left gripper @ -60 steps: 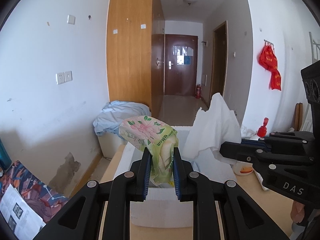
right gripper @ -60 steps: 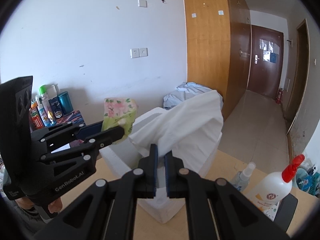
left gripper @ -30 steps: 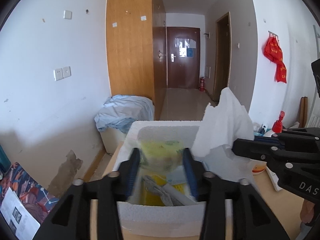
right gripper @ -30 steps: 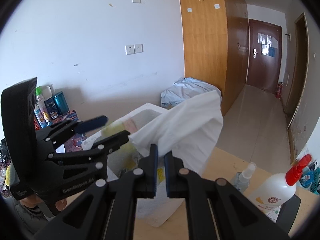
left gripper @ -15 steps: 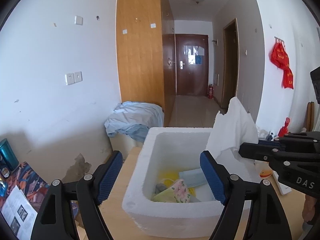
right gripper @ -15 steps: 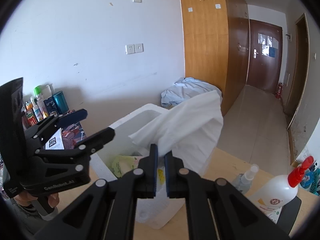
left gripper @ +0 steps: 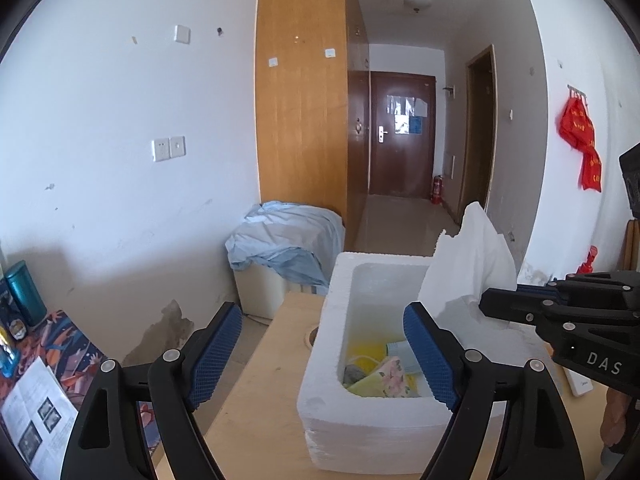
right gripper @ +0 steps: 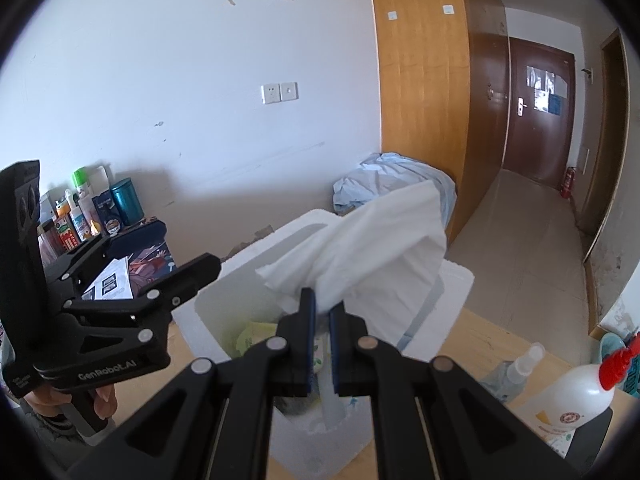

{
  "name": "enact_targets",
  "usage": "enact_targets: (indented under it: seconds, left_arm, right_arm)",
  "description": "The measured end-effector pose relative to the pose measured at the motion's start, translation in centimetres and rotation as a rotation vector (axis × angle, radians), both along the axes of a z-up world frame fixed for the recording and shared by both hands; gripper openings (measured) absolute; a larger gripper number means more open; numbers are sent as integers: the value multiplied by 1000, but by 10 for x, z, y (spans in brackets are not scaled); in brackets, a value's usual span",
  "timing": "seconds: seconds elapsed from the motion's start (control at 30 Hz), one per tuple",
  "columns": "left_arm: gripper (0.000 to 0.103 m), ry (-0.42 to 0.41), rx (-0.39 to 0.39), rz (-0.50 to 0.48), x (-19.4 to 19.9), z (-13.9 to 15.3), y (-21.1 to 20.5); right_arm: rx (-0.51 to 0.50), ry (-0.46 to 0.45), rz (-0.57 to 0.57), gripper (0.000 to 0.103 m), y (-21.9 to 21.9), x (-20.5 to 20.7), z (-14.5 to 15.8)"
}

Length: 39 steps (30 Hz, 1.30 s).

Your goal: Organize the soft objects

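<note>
Mid-sort at a white foam box (left gripper: 320, 404) on a wooden table (left gripper: 256, 420). Left gripper (left gripper: 324, 356), jaws opening wide with nothing between the blue pads (left gripper: 214, 354), poised at the near rim of the box. Down inside: a floral tissue pack (left gripper: 386, 374) resting on a yellow bag (left gripper: 370, 350), beside a pale blue item and something grey, too small to name. Right gripper (right gripper: 322, 344) clenched on a fold of white cloth (right gripper: 372, 256), held up so that it billows above the right wall of the box, its lower part draped over that rim. From the right wrist view, the same box (right gripper: 304, 224) sits open underneath the cloth, a green-tinted pack just visible within.

Judged as the gap between two placements: tissue pack delivered, cloth awaiting its turn. Next move likely to call for carrying the cloth over the open middle of the box, lowering it onto the items inside, then letting go. Some care needed with the loose hem, liable to catch on the foam rim or hang outside. Left gripper free to clear away or press the cloth down.

On the table to the right, two spray bottles (right gripper: 568, 396), well apart from the action.
</note>
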<state>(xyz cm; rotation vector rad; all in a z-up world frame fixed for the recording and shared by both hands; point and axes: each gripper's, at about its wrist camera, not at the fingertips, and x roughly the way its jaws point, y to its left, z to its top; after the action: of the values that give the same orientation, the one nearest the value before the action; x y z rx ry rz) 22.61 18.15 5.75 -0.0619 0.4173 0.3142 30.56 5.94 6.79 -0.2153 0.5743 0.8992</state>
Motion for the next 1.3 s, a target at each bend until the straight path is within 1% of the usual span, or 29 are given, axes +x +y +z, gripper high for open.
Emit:
enact_targets:
  seconds: [0.17, 0.4, 0.43, 0.47, 0.5, 0.57, 0.63, 0.8, 1.3]
  left_arm:
    - [84, -4, -11, 14, -1, 0, 4]
    - [84, -10, -15, 17, -2, 1, 8]
    - [84, -10, -13, 16, -2, 1, 8]
    - [84, -9, -12, 17, -2, 1, 8]
    - [84, -10, -13, 18, -3, 1, 8]
    - [84, -9, -15, 15, -3, 1, 6]
    - [84, -9, -15, 17, -4, 1, 4]
    - [84, -9, -15, 15, -4, 1, 5]
    - [84, -8, -14, 5, -5, 2, 4]
  right_arm:
    - [0, 10, 15, 9, 3, 1, -2]
    - [-5, -11, 7, 10, 2, -1, -1]
    - [-4, -10, 5, 14, 2, -1, -1]
    - [-4, -10, 5, 22, 3, -1, -1]
    - [0, -11, 4, 27, 3, -1, -1]
    - [12, -10, 1, 52, 3, -2, 0]
    - [22, -16, 1, 59, 2, -3, 1]
    - [21, -24, -2, 59, 4, -4, 3]
    - [17, -7, -9, 59, 5, -3, 0]
